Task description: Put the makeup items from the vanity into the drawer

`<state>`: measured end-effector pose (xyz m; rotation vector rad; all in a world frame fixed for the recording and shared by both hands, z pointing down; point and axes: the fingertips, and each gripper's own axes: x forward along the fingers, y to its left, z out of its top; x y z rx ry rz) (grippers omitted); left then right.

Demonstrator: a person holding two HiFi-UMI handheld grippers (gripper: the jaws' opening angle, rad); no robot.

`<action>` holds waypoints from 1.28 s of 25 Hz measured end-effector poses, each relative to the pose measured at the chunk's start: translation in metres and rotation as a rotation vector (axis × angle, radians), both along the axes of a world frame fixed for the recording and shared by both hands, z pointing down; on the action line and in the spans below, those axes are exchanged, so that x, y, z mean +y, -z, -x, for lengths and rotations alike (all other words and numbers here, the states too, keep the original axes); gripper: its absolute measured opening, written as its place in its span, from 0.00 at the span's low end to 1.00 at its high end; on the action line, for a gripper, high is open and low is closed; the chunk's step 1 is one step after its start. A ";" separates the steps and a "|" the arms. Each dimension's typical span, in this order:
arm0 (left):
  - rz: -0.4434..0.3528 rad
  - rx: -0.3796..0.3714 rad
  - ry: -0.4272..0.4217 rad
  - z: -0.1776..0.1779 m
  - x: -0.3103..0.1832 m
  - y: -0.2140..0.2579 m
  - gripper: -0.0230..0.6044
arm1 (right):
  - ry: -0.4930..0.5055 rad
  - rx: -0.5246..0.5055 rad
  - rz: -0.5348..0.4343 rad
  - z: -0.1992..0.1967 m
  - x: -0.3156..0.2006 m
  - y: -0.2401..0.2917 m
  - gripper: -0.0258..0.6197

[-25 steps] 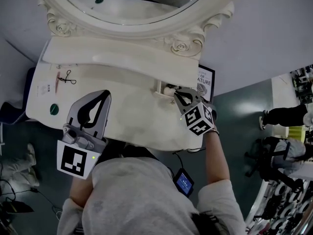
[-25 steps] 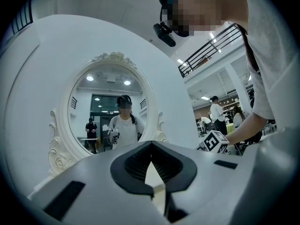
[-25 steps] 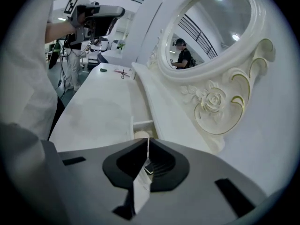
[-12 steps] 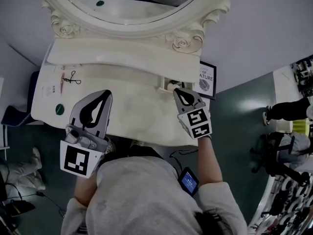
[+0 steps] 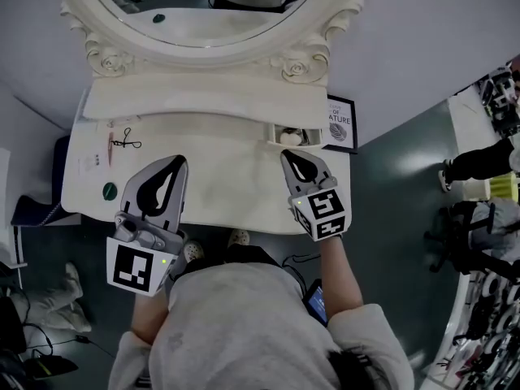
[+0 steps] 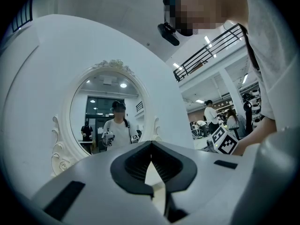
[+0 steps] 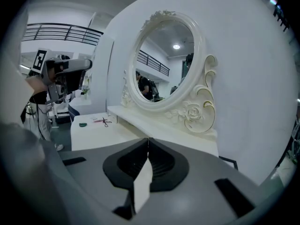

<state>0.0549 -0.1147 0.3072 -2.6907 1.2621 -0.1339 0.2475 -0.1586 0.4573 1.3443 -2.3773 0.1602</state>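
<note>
Near the front edge of the vanity (image 5: 227, 169), the left gripper (image 5: 175, 162) and the right gripper (image 5: 286, 154) were clenched on nothing. The right one had been drawn back from the open drawer (image 5: 290, 135) at the back right corner. The makeup items (image 5: 122, 143) were seen by the left edge, probably to be fetched next.

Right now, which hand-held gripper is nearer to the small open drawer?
Right. The right hand-held gripper points at the drawer from just in front of it. The left hand-held gripper is well off to the drawer's left.

Pale grey wall (image 5: 422, 39) behind a cream vanity (image 5: 227, 177) with oval mirror (image 5: 203, 15); dark green floor (image 5: 390, 193) to its right.
</note>
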 end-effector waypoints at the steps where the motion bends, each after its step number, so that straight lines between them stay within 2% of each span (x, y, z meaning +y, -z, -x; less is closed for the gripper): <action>1: 0.001 0.001 -0.003 0.003 0.001 0.000 0.06 | -0.003 -0.007 -0.008 0.004 0.004 0.004 0.07; 5: -0.008 0.022 -0.017 0.011 0.005 0.005 0.06 | -0.015 -0.030 -0.053 0.020 0.016 0.022 0.07; 9: -0.048 0.115 -0.012 0.017 0.003 0.025 0.06 | -0.034 -0.063 -0.101 0.033 0.027 0.042 0.07; 22: -0.061 0.135 -0.093 0.034 0.016 0.035 0.06 | -0.080 -0.132 -0.224 0.066 0.060 0.099 0.07; 27: -0.055 0.105 -0.124 0.041 0.023 0.031 0.06 | -0.103 -0.152 -0.257 0.074 0.071 0.111 0.08; 32: -0.068 0.143 -0.137 0.046 0.027 0.039 0.06 | -0.117 -0.163 -0.294 0.082 0.083 0.124 0.08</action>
